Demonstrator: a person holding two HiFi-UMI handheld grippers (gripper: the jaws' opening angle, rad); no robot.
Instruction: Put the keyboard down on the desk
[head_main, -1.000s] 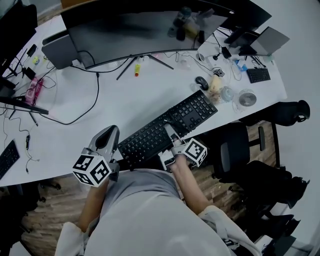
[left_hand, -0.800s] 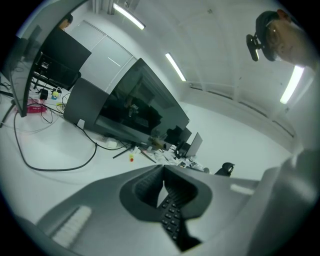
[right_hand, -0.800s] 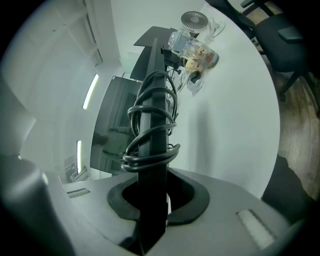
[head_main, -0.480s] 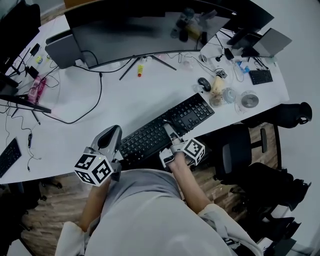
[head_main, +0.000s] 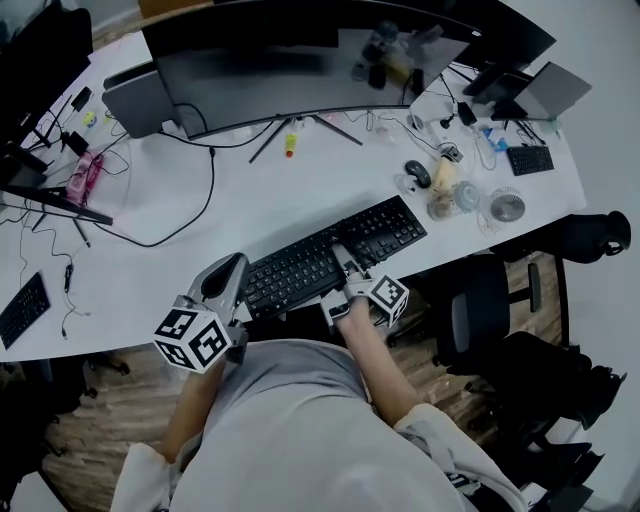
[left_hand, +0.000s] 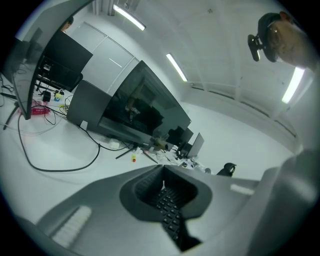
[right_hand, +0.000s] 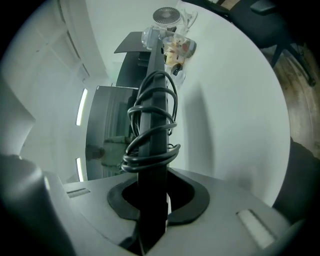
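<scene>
In the centre of the head view, the keyboard (head_main: 330, 258) lies slanted along the near edge of the white counter (head_main: 250, 200). The right gripper (head_main: 342, 262) has its jaws pinching the keyboard's near edge, beside its coiled cable (right_hand: 150, 150). The left gripper (head_main: 232, 275) has its jaws closed on the left end, with keys showing between them. A mouse (head_main: 418, 173) sits to the upper right.

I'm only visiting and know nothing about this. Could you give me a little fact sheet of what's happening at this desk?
Who: a person with a two-jaw gripper in each hand
Held item: black keyboard
Left gripper: shut on the keyboard's left end
Right gripper: shut on the keyboard's near edge
Cable: coiled around the keyboard
Position: over the front edge of the white desk
Resting on desk: cannot tell
Nearby: mouse, curved monitor
</scene>
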